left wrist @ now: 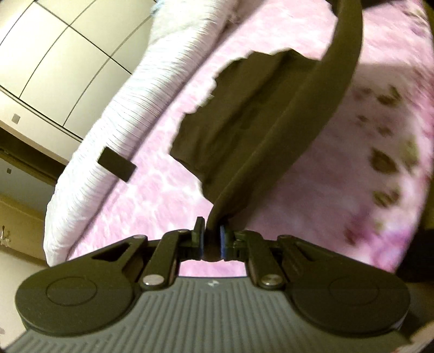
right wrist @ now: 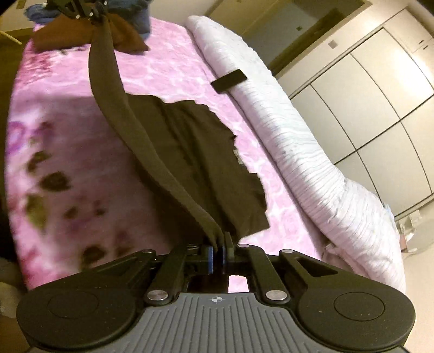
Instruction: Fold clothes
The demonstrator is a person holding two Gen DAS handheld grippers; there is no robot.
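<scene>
1. The task's thing is a dark garment [right wrist: 195,163], of a brown-black colour, with a wide band [right wrist: 152,152] along its top edge that looks like a waistband.
2. This band is stretched tight between the two grippers, and the rest of the cloth hangs down from it, with the lower part lying on the bed.
3. The free edge of the cloth looks uneven and wavy, and a small pale label [right wrist: 239,157] shows near one side.
4. The left gripper [left wrist: 211,240] has its jaws almost fully closed, and the blue pads pinch one end of the band.
5. The right gripper [right wrist: 217,254] has its jaws closed as well, pressing on the other end of the band, with folds of cloth coming out between the pads.
6. In the right wrist view the left gripper [right wrist: 93,16] is seen far away at the top, holding the other end of the same band.
7. The surface is a bed with a pink blanket [right wrist: 168,73] that has a flower pattern with darker spots on one side.
8. A long rolled white quilt [right wrist: 298,141] lies along one edge of the bed, and a small black flat object [right wrist: 229,80] rests against it.
9. At the far end of the bed lie a brown cloth [right wrist: 127,35] and something blue [right wrist: 141,19] behind it.
10. Beside the bed there is a wall of pale cabinet doors [right wrist: 374,108] with dark lines between the panels.
</scene>
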